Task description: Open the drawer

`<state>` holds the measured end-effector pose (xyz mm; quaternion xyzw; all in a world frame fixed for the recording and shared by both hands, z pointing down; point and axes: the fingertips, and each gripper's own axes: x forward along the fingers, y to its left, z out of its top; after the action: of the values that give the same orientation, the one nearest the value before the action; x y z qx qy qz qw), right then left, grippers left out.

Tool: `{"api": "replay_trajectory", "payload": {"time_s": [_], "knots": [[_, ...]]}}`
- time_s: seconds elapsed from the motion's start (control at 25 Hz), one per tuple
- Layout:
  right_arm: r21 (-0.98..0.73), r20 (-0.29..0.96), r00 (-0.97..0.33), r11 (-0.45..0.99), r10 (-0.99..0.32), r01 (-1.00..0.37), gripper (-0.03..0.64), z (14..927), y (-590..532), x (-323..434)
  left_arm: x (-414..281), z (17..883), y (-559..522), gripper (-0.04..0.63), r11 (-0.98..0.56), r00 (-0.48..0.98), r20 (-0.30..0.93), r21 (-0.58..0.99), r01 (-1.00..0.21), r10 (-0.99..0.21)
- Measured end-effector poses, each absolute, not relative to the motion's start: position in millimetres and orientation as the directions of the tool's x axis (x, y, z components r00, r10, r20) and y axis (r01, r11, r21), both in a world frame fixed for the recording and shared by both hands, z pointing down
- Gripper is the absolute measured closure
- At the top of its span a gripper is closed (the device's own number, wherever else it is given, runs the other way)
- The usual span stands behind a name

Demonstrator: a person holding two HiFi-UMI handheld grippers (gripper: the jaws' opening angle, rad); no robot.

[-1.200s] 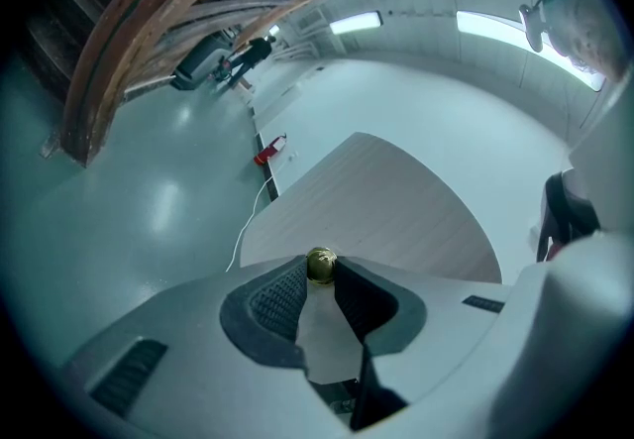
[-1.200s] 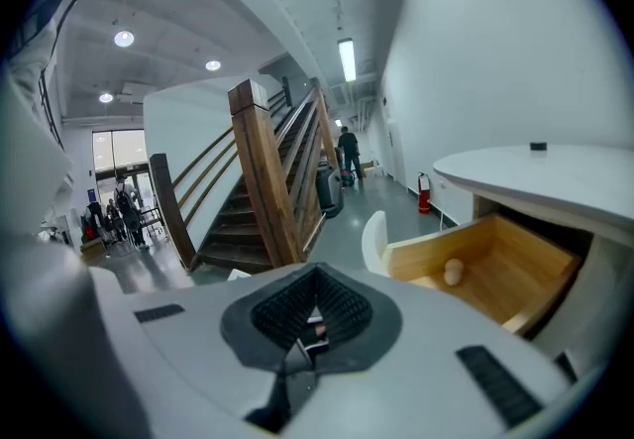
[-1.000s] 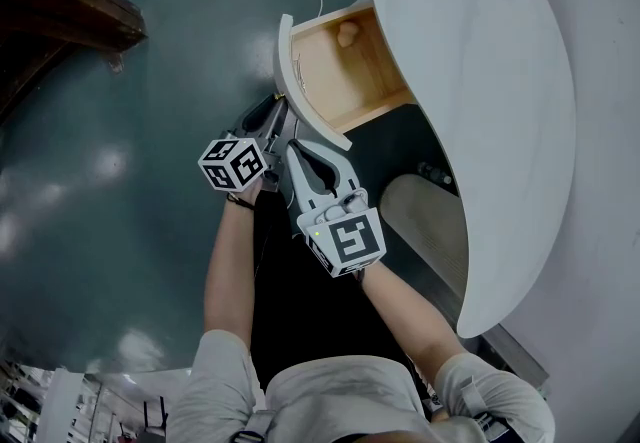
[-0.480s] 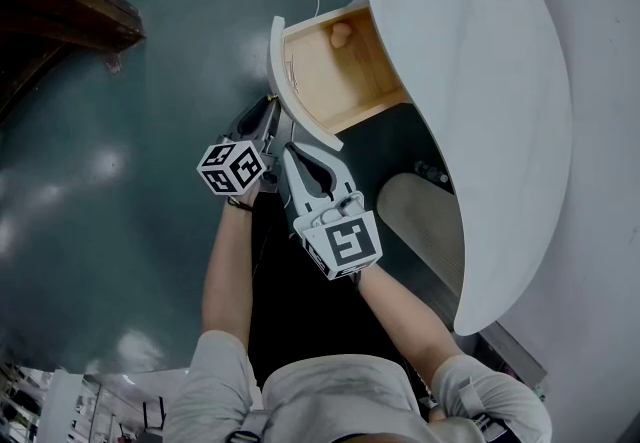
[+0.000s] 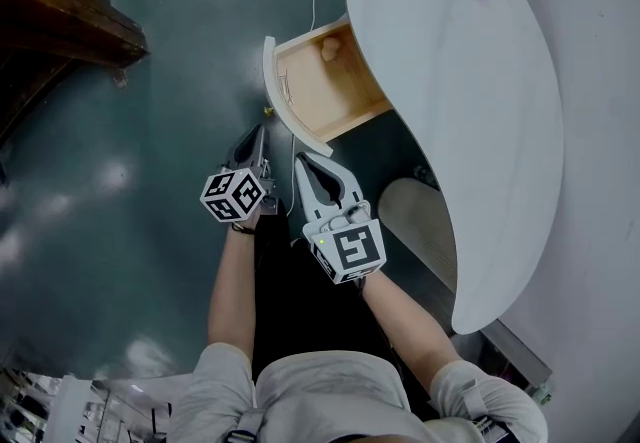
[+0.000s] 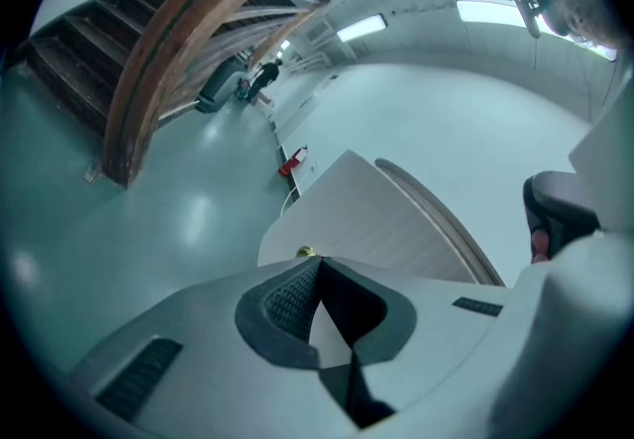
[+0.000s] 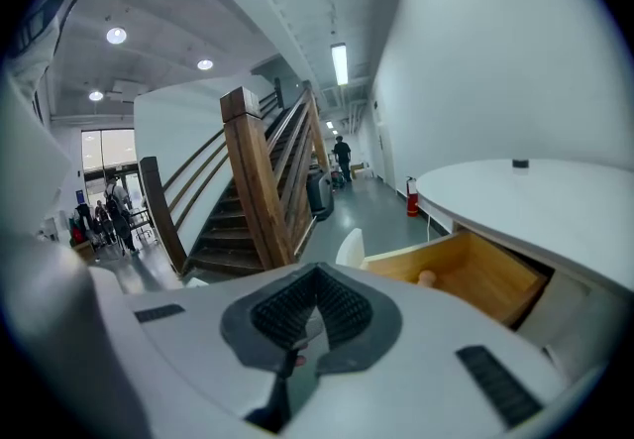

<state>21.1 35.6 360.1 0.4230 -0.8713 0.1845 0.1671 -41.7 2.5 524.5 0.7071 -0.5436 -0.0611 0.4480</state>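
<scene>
Drawer point(image 5: 325, 81) out from desk point(image 5: 470, 131); our left gripper point(image 5: 254, 140), right gripper point(image 5: 304, 163) both pinched closed on nothing, near its front. Risk: we nudge it back in.

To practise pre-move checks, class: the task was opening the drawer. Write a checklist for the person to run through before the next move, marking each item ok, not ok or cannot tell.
1. The drawer stands out from under the white table, with its wooden inside showing: ok.
2. The left gripper has its fingers together, holds nothing, and is apart from the drawer front: ok.
3. The right gripper has its fingers together, holds nothing, and is apart from the drawer: ok.
4. Contents: a small round object lies inside the drawer. What it is: cannot tell.
5. Drawer at its full travel: cannot tell.
</scene>
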Motion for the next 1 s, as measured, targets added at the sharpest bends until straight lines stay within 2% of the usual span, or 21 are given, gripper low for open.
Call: {"api": "replay_trajectory", "payload": {"time_s": [0.2, 0.52, 1.0], "knots": [[-0.165, 0.446, -0.558, 0.549, -0.7, -0.82, 0.604, 341.7, 34.4, 34.6, -38.5, 468.5, 10.7, 0.591, -0.074, 0.405, 0.368, 0.657, -0.75, -0.837], [-0.164, 0.418, -0.52, 0.501, -0.745, -0.85, 0.603, 285.6, 34.0, 62.2, -4.6, 359.5, 28.0, 0.591, -0.121, 0.374, 0.399, 0.532, -0.838, -0.837], [-0.121, 0.297, -0.452, 0.436, -0.841, -0.892, 0.604, 182.1, 66.2, 120.5, 46.7, 201.1, 48.3, 0.591, -0.26, 0.382, 0.291, 0.38, -0.888, -0.877]]}}
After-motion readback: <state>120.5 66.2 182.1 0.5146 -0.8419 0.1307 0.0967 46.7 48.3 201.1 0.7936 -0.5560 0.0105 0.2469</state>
